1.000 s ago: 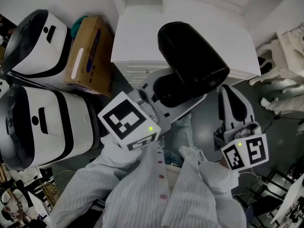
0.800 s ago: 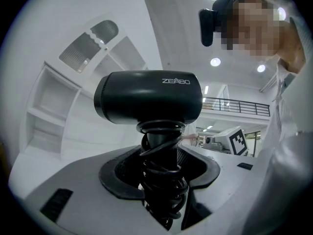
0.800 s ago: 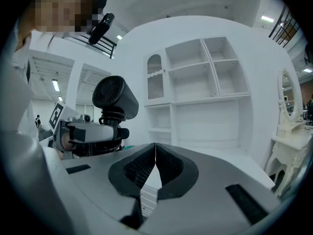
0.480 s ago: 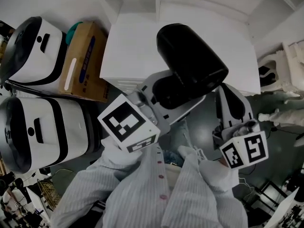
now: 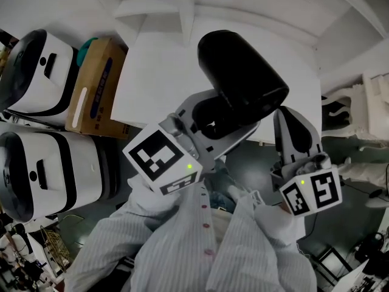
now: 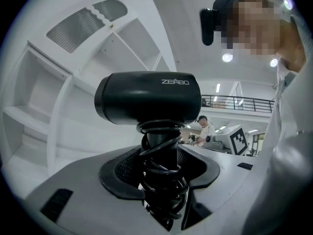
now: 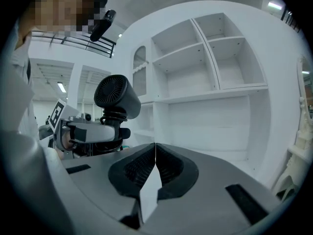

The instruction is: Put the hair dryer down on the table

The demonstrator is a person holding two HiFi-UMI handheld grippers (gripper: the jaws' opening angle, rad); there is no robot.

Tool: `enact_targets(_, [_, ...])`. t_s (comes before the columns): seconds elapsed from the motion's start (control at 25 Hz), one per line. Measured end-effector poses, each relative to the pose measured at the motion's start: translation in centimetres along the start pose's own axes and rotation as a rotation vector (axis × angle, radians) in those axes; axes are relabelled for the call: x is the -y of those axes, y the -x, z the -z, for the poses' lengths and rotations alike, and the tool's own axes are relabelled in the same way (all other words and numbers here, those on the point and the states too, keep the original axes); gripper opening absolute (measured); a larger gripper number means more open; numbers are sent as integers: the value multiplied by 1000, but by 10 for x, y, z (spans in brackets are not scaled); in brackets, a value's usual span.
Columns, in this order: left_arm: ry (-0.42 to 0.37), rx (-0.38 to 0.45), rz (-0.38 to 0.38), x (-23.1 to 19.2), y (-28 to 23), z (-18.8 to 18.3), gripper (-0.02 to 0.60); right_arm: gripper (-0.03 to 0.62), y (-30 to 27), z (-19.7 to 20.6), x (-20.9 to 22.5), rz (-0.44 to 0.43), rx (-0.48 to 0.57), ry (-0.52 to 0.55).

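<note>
Closest in, the person's white-gloved hands and striped sleeves carry both tools. The left claw (image 6: 159,173) is clenched on the hair dryer (image 6: 146,98). The dryer's handle runs down between the two ribbed pads, and a coiled black cord (image 6: 162,153) wound round the handle is caught in the grip with it. The black barrel sits directly above the jaws, lying crosswise to the way the claw points. It is clear of every surface, so the dryer is in the air and held by this grip alone.

The right claw (image 7: 154,163) is off to the left claw's right side and a little behind its tips. Its jaws are pressed together with nothing between them (it plays no part in the carry).

Just ahead of and below the left claw lies the white table (image 5: 155,72). In the head view the barrel overlaps the table's near edge, but how high it rides over the top cannot be read. Beyond the table, straight ahead of both claws, stands a white shelf unit (image 7: 210,72) with bare compartments. A cardboard box (image 5: 91,90) sits on the floor out to the left claw's left.

As for progress, the pick-up is done and the dryer has been brought up to the table. What remains, I judge, is to move it out over the tabletop, lower it until it rests there, and open the jaws.
</note>
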State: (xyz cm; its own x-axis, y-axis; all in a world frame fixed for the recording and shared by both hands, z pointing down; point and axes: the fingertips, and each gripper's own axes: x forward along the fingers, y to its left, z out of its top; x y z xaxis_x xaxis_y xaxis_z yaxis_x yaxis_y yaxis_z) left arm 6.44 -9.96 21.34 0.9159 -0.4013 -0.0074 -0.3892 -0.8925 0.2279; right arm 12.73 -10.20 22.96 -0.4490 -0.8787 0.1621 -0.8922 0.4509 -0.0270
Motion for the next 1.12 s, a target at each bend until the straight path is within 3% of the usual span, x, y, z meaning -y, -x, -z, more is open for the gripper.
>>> enact_targets(0.44, [5, -15, -37, -32, -84, 4, 222, 12, -27, -5, 86, -46, -10, 14])
enact_targets(1.12, [-45, -86, -48, -69, -107, 2, 222, 12, -59, -10, 114, -31, -9, -21])
